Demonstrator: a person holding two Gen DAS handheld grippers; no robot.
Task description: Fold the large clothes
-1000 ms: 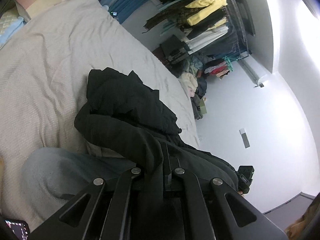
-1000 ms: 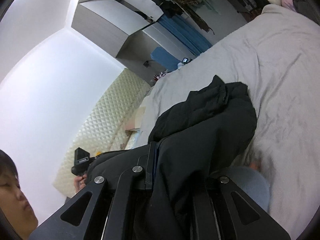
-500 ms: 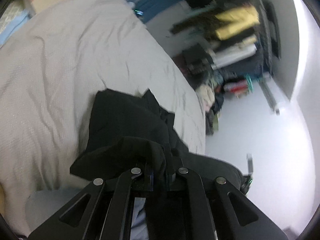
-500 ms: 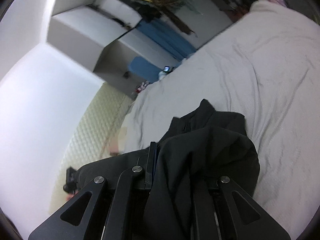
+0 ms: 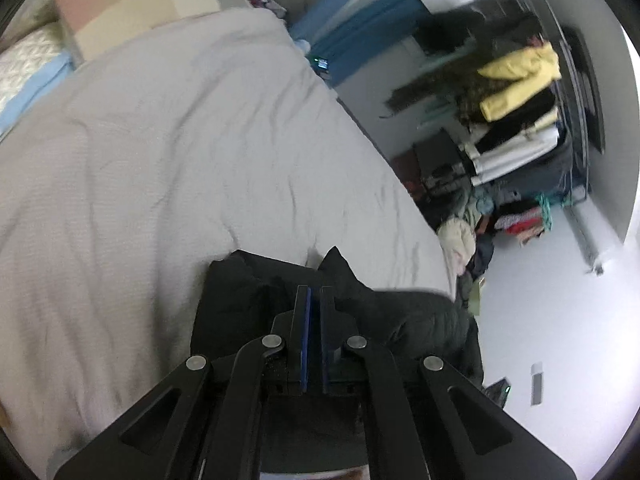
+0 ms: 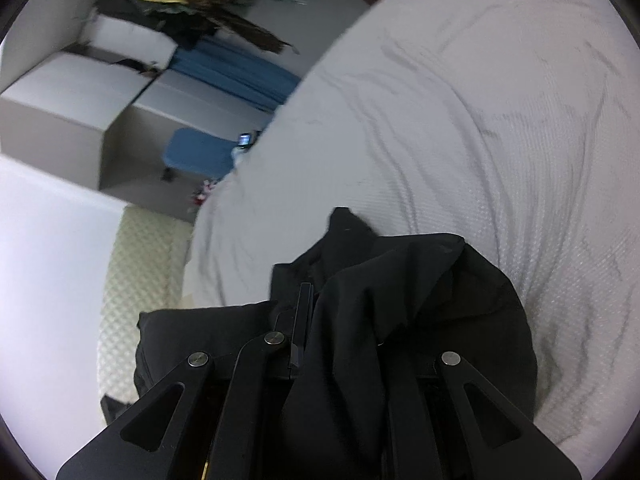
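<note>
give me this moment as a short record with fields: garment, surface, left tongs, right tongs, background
garment: black garment, bunched, lying at the near edge of the bed
surface: bed with a wrinkled grey cover
left tongs: left tongs shut, blue pads together, no cloth visible between them, just above the garment
right tongs: right tongs shut on the black garment, cloth draped over the right finger
background: clothes rack with a yellow jacket; blue stool beside the bed

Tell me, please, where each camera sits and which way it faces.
Left wrist: on the left gripper, facing across the grey bed toward the clothes rack; only its shut fingers show.
Right wrist: on the right gripper, facing the headboard side; black garment drapes its fingers.
Shared: bed, black garment.
</note>
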